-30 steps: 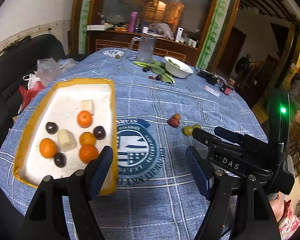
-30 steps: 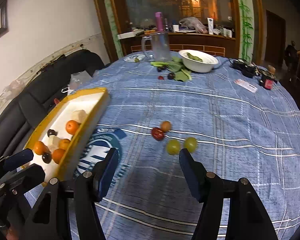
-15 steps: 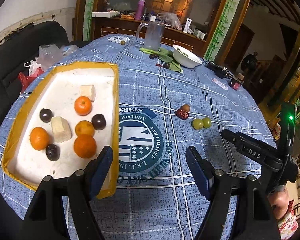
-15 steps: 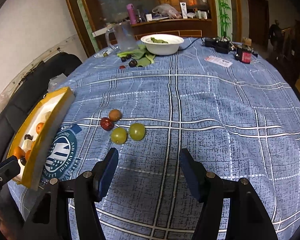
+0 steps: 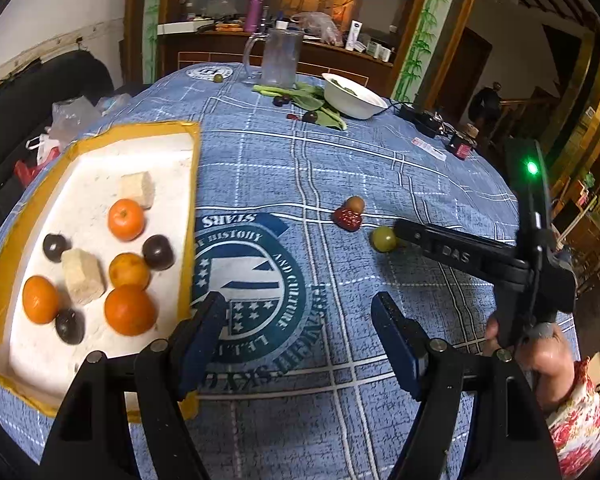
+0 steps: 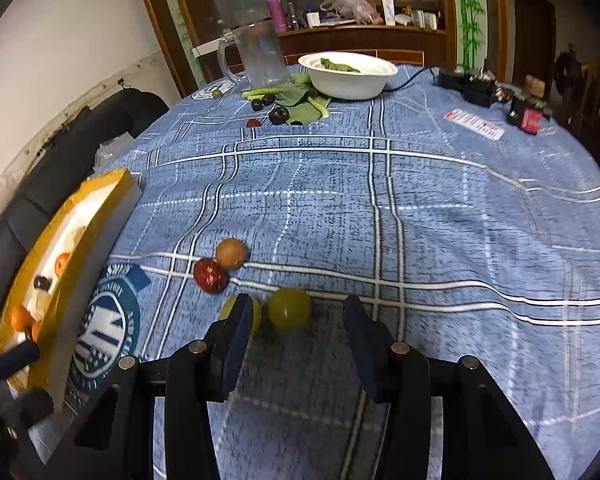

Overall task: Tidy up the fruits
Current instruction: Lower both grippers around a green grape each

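Note:
A yellow-rimmed white tray (image 5: 100,136) on the left holds several oranges (image 5: 130,310), dark plums (image 5: 158,252) and beige blocks. Loose on the blue cloth lie a red fruit (image 6: 210,276), a brown fruit (image 6: 231,253) and two green fruits (image 6: 290,308). My right gripper (image 6: 296,316) is open and low over the cloth, its jaws on either side of the right green fruit; the other green fruit (image 6: 230,310) sits half behind its left finger. My left gripper (image 5: 300,316) is open and empty above the cloth's round emblem, beside the tray.
At the far side stand a white bowl (image 6: 348,76) with greens, a clear jug (image 6: 262,54), leaves, dark fruits (image 6: 279,115) and a small red fruit. Black devices (image 6: 476,84) and a card lie far right. A black sofa (image 5: 32,92) borders the table's left.
My right gripper has moved forward and down to the green fruits, its jaws now around one. My left gripper has shifted slightly nearer the tray and stays open.

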`<state>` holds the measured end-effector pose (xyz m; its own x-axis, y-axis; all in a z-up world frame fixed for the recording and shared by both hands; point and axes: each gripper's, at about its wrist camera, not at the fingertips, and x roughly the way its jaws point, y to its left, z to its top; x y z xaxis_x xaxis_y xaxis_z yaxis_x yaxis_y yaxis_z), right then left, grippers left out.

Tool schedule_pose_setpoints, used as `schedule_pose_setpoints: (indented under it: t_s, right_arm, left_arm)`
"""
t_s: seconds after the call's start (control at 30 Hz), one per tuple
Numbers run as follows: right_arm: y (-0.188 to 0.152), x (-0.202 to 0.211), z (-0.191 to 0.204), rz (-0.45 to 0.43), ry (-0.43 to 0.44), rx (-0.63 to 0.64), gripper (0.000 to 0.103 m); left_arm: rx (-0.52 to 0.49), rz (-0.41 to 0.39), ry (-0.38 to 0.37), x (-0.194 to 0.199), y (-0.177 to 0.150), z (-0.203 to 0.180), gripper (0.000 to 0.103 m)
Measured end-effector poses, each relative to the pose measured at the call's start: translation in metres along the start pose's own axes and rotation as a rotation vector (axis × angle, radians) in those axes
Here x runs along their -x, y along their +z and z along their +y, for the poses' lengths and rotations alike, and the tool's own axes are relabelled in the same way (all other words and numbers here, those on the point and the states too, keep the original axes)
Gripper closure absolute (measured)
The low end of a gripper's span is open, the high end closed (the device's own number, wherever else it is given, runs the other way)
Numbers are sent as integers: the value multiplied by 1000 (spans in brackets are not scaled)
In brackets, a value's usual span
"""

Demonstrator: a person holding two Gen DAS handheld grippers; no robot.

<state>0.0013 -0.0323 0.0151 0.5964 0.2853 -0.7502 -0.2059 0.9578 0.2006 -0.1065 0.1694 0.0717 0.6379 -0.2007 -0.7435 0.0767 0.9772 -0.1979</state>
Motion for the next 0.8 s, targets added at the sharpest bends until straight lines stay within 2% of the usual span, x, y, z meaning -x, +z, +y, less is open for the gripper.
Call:
schedule_pose_setpoints:
  t_s: [0.13,0.27,0.37,0.4,0.47,0.5,0.67,0.73,0.8]
  right_arm:
    - [5,-6,1,-2,50,-10,52]
    - [5,-12,0,23,147,-32,48]
    - [3,-13,-3,35,208,-43,58]
    - [3,-12,-6,32,229,-62,67]
    - [4,-11,-13,30,260,-99,74]
    - [5,-11,-17,31,279,-114,81]
    - [7,-5,-40,4,271,-196,82]
    - [9,-3,-44,-6,275,-200,81]
    - [8,2,-44,-18,270,-193,81]
  left_arm:
    - [-34,16,0,-12,3,-10,29]
    - [-64,27,-7,-21,5,-21,29]
    - [-80,31,-5,-28,6,-26,29]
    - [-82,34,-2,-30,6,-27,29]
    - [-82,39,0,-34,8,-28,29]
    - [-82,41,-1,-37,10,-29,29]
    - [-109,32,-20,-49,17,-41,29]
    - [-136,23,-48,-58,22,-49,34]
    - [-148,34,-76,-69,28,-56,44]
